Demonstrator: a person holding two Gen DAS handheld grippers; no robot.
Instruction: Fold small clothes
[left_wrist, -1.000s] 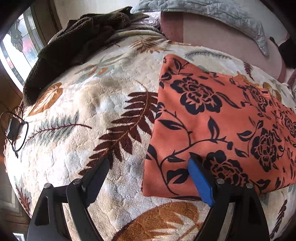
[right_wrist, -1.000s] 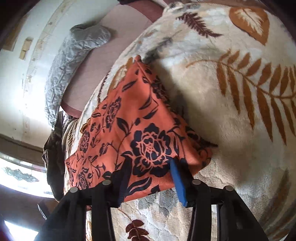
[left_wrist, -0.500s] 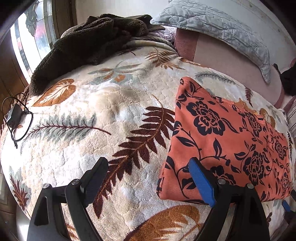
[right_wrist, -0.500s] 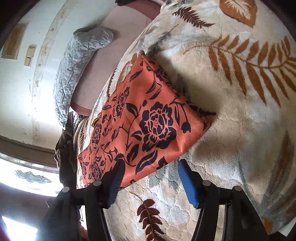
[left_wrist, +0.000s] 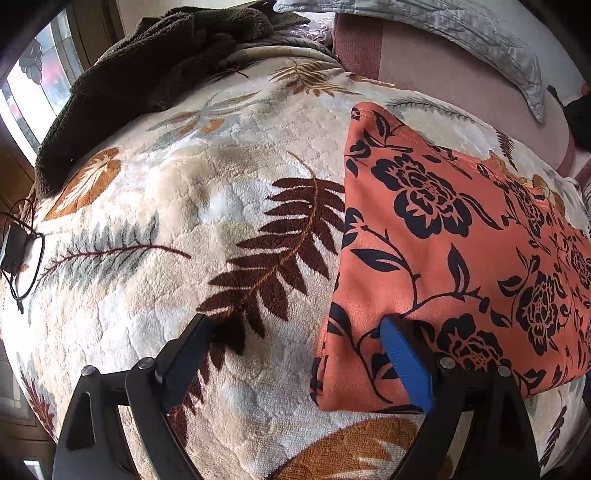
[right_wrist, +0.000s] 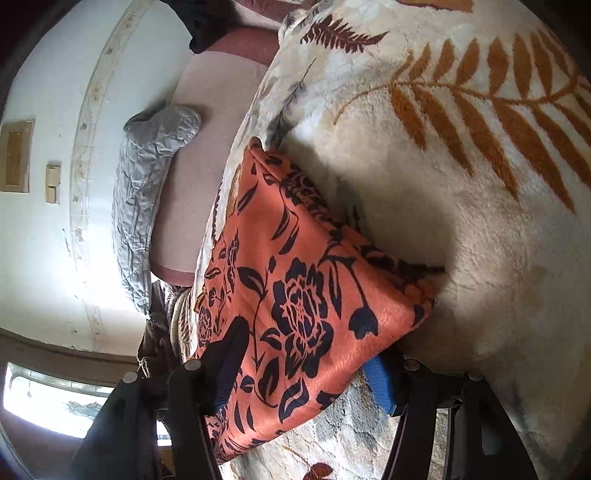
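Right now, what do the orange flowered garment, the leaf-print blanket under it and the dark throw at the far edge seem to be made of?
Orange flowered garment: thin woven fabric with a soft matte face, probably brushed or velvety; it lies flat with crisp folded edges.
Leaf-print blanket: thick plush fleece; its fuzzy pile shows embossed dimples.
Dark throw: shaggy fleece or terry, by its nubby, clumped surface.

The orange floral garment (left_wrist: 461, 258) ran off the left wrist view at three o'clock, its far end unseen. In the right wrist view its near edge lay behind the right hand-held gripper (right_wrist: 306, 365), so contact could not be judged. The dark blanket (left_wrist: 155, 66) was cut off at twelve o'clock.
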